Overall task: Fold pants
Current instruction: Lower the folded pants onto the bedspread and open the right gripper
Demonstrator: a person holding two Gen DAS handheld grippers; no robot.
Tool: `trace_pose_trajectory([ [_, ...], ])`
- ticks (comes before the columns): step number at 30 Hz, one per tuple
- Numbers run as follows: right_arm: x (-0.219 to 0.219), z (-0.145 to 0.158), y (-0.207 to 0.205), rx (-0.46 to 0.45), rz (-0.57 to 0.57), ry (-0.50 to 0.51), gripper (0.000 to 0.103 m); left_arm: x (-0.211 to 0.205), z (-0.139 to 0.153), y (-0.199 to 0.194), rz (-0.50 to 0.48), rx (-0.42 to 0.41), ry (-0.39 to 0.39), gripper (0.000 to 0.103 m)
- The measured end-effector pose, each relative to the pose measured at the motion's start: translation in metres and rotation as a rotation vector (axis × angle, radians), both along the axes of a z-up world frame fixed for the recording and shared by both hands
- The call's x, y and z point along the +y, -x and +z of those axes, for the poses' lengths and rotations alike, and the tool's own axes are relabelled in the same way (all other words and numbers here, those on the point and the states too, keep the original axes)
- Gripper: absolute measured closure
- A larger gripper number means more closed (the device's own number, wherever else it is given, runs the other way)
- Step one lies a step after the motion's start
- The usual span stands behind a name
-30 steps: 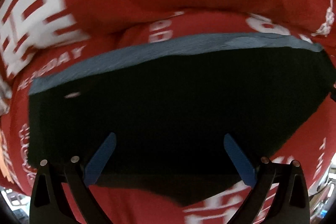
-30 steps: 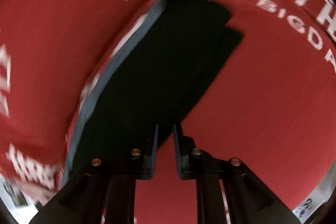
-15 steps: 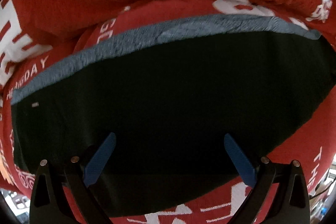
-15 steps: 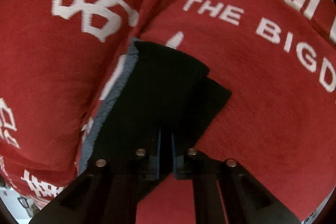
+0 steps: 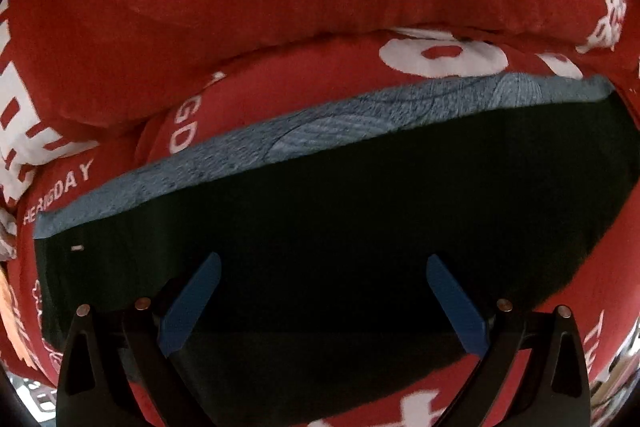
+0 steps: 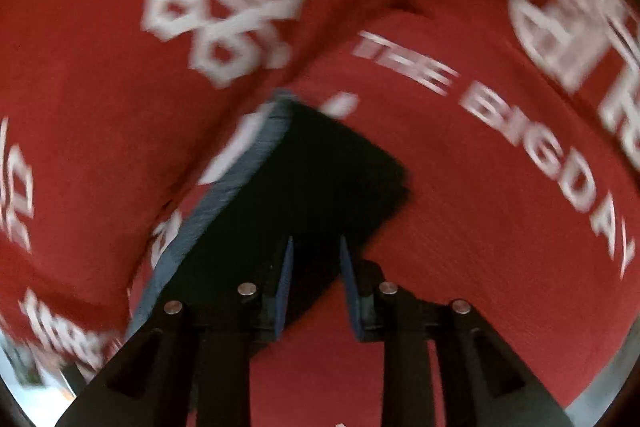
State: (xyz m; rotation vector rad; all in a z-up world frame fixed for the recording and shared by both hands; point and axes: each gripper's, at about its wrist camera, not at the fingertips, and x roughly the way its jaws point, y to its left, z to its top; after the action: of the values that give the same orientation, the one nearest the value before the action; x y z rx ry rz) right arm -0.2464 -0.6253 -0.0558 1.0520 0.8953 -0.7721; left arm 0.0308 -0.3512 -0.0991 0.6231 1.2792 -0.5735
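Pants (image 5: 380, 247) of matt dark cloth with a grey-blue woven band (image 5: 360, 119); fuzzy red blanket (image 5: 280, 7) printed white; left tool (image 5: 324, 303) in matt black plastic, blue pads (image 5: 192, 303), shiny metal pins

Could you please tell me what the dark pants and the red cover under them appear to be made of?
The pants look like soft matte fabric, nearly black outside, with a fuzzy grey-blue inner face showing along the folded edge, possibly fleece lining. The red cover looks like plush, velvety cloth: short nap, soft creases, printed white lettering. Neither fibre can be confirmed.
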Motion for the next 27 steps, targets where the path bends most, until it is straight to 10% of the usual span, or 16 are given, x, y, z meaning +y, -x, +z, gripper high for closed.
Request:
trace_pose_trajectory([
  [6, -0.009, -0.035, -0.022, 0.114, 0.067, -0.022, 0.068, 0.002, -0.018, 0.011, 0.026, -0.003, -0.038, 0.000],
  [27, 0.006, -0.027, 0.067, -0.094, -0.134, -0.184, 0.063, -0.003, -0.021, 0.019, 0.002, -0.011, -0.049, 0.000],
])
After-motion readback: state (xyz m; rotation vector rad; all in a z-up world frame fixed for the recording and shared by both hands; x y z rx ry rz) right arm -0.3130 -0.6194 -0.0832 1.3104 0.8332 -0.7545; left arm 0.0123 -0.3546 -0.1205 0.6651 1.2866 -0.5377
